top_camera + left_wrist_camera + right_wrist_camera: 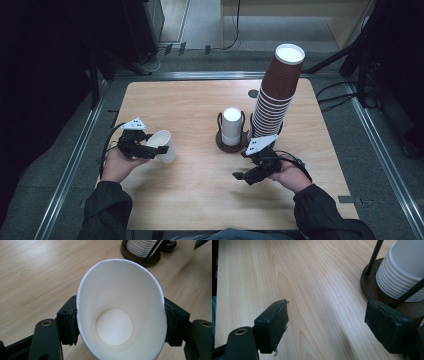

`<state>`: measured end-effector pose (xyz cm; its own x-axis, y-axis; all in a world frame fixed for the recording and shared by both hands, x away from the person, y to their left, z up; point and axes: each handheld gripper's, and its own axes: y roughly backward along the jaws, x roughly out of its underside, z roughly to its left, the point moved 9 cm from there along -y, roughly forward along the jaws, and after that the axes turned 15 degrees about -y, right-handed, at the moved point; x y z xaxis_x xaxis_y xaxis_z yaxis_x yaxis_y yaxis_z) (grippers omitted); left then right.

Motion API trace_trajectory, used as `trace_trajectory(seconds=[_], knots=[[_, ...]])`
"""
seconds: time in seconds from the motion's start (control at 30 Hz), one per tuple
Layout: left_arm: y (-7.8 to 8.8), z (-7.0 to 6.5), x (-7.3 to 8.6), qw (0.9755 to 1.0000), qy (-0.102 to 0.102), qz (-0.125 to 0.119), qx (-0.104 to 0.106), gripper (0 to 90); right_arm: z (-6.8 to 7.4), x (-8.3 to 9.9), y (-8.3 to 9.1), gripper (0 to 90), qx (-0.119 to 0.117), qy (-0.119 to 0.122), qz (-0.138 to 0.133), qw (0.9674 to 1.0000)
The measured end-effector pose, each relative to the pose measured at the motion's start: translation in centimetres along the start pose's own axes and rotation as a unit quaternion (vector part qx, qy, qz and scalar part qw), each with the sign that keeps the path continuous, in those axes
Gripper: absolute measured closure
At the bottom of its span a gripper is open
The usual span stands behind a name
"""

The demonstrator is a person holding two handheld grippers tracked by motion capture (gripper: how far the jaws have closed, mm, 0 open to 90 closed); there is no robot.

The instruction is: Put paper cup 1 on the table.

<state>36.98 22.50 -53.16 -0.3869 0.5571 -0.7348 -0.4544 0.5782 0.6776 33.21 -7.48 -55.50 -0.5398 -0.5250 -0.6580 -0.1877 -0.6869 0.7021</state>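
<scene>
Jaws of the left gripper [120,325] pinch a white paper cup [121,312], mouth toward its camera, empty inside, well left of the cup holder [231,142]. Right gripper [250,172] gapes with nothing between, just in front of the holder beside the tall brown cup stack [277,92]. Bare wooden table [195,185] around; dark floor beyond.

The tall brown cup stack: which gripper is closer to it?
Right. The right gripper sits just in front of the brown cup stack; the left gripper is across the table, holding a white cup.
</scene>
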Motion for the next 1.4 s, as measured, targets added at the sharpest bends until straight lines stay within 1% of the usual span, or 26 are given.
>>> trace_trajectory(seconds=[0.07,0.13,0.17,0.3,0.4,0.47,0.53,0.63,0.77,0.83,1.03,1.1,1.13,1.23,1.4], knots=[[0.1,0.5,0.0,1.0000,0.007,-0.002,-0.005,29.4,0.1,0.2,0.1,19.2,0.001,-0.003,0.002,1.0000],[0.1,1.0,0.0,0.9999,0.009,0.000,-0.011,29.4,0.0,0.3,0.1,19.2,0.001,-0.001,0.000,1.0000],[0.1,1.3,0.1,0.9998,0.010,0.001,-0.015,29.4,0.0,0.4,0.1,19.2,0.002,-0.003,0.001,1.0000],[0.0,2.4,0.3,0.9996,0.018,0.008,-0.018,28.5,0.0,0.6,0.3,19.2,0.006,-0.009,-0.004,0.9999],[0.1,3.4,0.3,0.9992,0.027,0.003,-0.030,27.9,0.2,0.7,0.4,19.2,0.006,-0.009,-0.008,0.9999],[0.1,3.9,0.3,0.9988,0.025,0.006,-0.041,27.4,0.2,0.8,0.5,19.2,0.008,-0.012,-0.006,0.9999],[-0.1,4.4,0.6,0.9982,0.022,0.017,-0.054,26.7,0.2,0.9,0.4,19.2,0.009,-0.012,-0.005,0.9999],[-0.3,4.9,0.9,0.9976,0.024,0.022,-0.060,26.0,0.1,1.0,0.4,19.2,0.010,-0.014,-0.004,0.9998],[-0.5,5.0,0.8,0.9978,0.029,0.014,-0.058,23.7,0.1,1.0,0.4,19.2,0.012,-0.016,-0.004,0.9998],[-0.6,5.1,0.9,0.9973,0.030,0.021,-0.063,23.1,0.1,1.0,0.4,19.2,0.011,-0.016,-0.004,0.9998],[-0.9,5.1,1.5,0.9967,0.032,0.036,-0.065,20.1,0.2,1.0,0.4,19.1,0.009,-0.016,-0.004,0.9998],[-0.9,5.3,1.7,0.9963,0.036,0.040,-0.067,18.8,0.1,1.0,0.4,19.2,0.009,-0.015,-0.004,0.9998],[-0.9,5.3,1.7,0.9962,0.039,0.040,-0.066,18.8,0.1,1.0,0.4,19.2,0.008,-0.015,-0.004,0.9999],[-0.9,5.2,1.8,0.9962,0.040,0.042,-0.065,18.4,0.1,0.9,0.4,19.2,0.008,-0.016,-0.003,0.9998],[-0.9,5.1,1.9,0.9964,0.048,0.041,-0.056,15.7,0.2,0.8,0.3,19.2,0.005,-0.016,-0.002,0.9999]])
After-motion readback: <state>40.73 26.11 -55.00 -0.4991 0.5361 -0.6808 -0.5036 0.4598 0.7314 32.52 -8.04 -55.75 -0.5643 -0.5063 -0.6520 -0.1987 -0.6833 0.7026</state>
